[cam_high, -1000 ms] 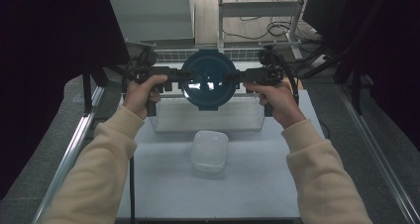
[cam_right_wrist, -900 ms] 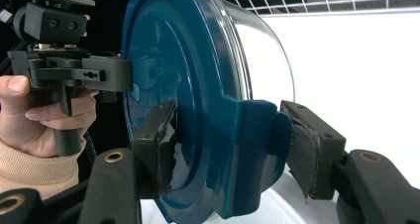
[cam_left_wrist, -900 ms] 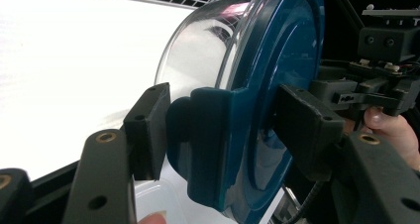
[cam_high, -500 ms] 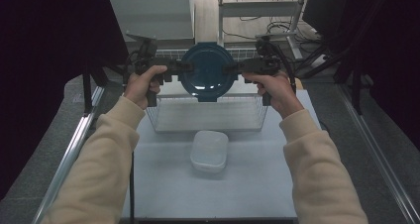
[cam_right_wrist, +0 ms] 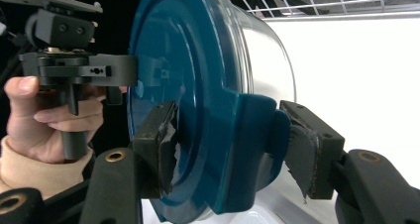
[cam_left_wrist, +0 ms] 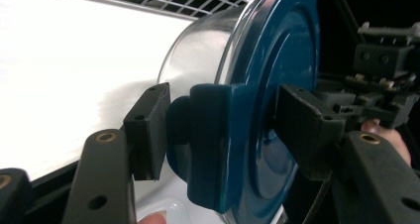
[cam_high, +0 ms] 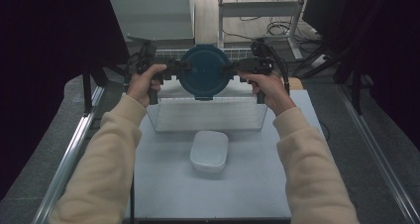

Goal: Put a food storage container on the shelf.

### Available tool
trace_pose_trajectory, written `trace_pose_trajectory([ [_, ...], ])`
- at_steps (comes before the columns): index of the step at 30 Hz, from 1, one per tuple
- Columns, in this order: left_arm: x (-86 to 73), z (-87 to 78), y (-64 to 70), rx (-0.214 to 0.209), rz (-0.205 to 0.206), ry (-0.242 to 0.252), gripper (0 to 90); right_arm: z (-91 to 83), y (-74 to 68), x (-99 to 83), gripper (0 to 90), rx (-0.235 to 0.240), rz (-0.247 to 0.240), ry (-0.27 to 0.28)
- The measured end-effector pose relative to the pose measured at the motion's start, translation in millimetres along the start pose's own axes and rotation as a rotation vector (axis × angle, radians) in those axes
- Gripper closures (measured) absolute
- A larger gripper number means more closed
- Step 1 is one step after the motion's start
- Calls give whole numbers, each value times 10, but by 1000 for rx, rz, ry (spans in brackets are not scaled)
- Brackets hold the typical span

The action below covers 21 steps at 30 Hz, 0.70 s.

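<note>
A round clear container with a dark blue lid [cam_high: 203,75] hangs tilted on edge above the wire basket [cam_high: 208,116], its lid facing the person. My left gripper [cam_high: 174,71] is shut on the lid's left clip, and my right gripper [cam_high: 232,67] is shut on the right clip. The left gripper view has my left gripper [cam_left_wrist: 223,120] clamped across the blue clip, with the lid [cam_left_wrist: 277,85] beyond it. My right gripper [cam_right_wrist: 233,140] pinches the other clip in the right gripper view, where the glass body [cam_right_wrist: 267,50] stands against white light.
A white lidded box [cam_high: 210,151] sits on the pale table [cam_high: 163,194] just in front of the basket. Metal rails run along both sides of the table. A shelf frame and cables stand behind the basket.
Both grippers have carried the blue-lidded container up and farther from the person, and it has tipped so its lid faces the high camera more squarely. The white box has not moved.
</note>
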<state>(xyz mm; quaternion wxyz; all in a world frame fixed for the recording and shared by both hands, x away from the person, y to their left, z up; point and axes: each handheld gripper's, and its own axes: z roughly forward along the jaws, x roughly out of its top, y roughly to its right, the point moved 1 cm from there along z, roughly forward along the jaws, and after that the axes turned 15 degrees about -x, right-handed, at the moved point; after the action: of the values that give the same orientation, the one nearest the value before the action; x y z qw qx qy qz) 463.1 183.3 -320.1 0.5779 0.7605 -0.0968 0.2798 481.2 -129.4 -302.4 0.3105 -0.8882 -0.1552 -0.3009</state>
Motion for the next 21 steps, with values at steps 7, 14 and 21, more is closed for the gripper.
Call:
trace_pose_trajectory([
  [7, 67, 61, -133, -5, -51, 28, 402, 78, 113, 47, 408, 29, 70, -17],
  [14, 103, 123, -253, -6, -100, 59, 398, 168, 238, 97, 398, 59, 139, -44],
  [21, 98, 167, -294, 2, -87, 83, 394, 250, 343, 102, 380, 80, 218, -59],
])
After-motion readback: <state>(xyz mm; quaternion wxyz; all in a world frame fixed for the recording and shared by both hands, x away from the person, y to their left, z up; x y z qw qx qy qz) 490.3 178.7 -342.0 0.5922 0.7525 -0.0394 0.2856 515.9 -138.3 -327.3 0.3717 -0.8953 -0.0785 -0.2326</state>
